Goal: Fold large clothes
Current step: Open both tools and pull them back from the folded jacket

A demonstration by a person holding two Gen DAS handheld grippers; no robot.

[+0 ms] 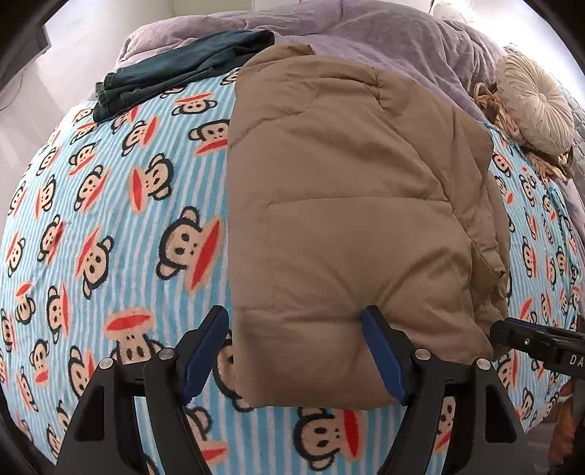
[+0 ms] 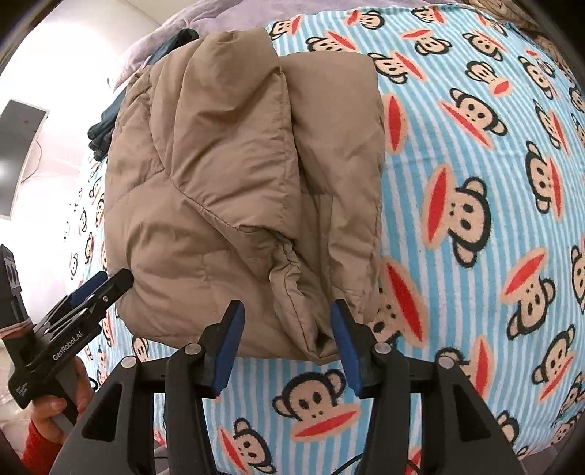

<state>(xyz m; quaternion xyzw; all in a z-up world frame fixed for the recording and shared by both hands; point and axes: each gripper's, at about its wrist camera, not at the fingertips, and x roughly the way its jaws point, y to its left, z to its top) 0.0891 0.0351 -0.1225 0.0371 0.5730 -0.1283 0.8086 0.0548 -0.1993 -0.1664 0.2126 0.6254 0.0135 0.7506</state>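
A tan puffer jacket [image 1: 347,204] lies folded into a thick rectangle on the monkey-print blanket [image 1: 109,226]. My left gripper [image 1: 294,350] hangs open over its near left corner. One blue pad [image 1: 384,354] is above the cloth and the other is off its left edge. In the right wrist view the jacket [image 2: 237,175] shows a folded sleeve on top. My right gripper [image 2: 287,343] stands open above the jacket's near edge, with its pads clear of the cloth. The left gripper [image 2: 98,288] shows at the jacket's left corner, held by a hand [image 2: 51,409] in a red sleeve.
Folded dark jeans [image 1: 182,69] lie at the blanket's far left. A purple duvet [image 1: 384,29] is bunched along the back. A round cream cushion [image 1: 537,106] sits at the far right. The right gripper's tip [image 1: 512,334] enters from the right.
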